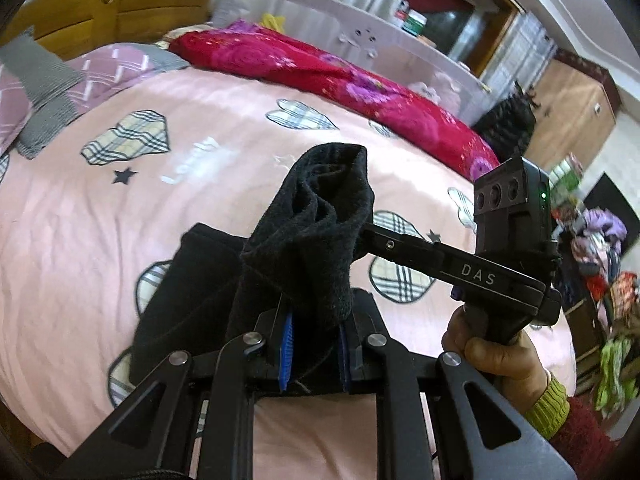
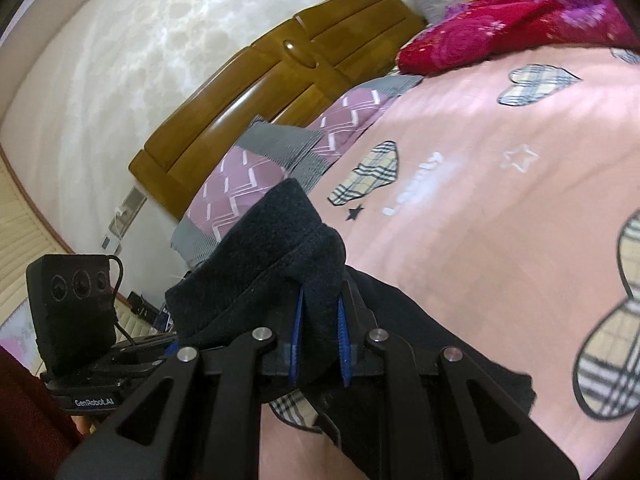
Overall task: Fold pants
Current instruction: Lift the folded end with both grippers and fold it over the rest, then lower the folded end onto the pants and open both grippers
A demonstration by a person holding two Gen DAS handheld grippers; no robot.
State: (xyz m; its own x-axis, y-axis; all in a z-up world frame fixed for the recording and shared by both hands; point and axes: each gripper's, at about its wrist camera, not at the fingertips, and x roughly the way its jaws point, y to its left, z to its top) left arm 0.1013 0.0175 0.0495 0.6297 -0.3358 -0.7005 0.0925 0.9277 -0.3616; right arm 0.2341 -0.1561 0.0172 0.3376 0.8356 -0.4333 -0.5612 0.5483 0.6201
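My left gripper (image 1: 316, 344) is clamped on a bunched fold of the black pants (image 1: 316, 232), blue pads (image 1: 287, 354) pressed close on the fabric. My right gripper (image 2: 320, 344) pinches another bunch of the same pants, which rise ahead of both grippers and trail down beneath them onto the pink bedspread (image 1: 120, 240). My right hand (image 1: 496, 356) grips its handle.

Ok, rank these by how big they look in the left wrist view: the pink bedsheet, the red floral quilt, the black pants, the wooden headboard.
1. pink bedsheet, by far the largest.
2. black pants, though nearness to the camera inflates them.
3. red floral quilt, close behind, so the order is unsure.
4. wooden headboard, smallest, partly cut off.
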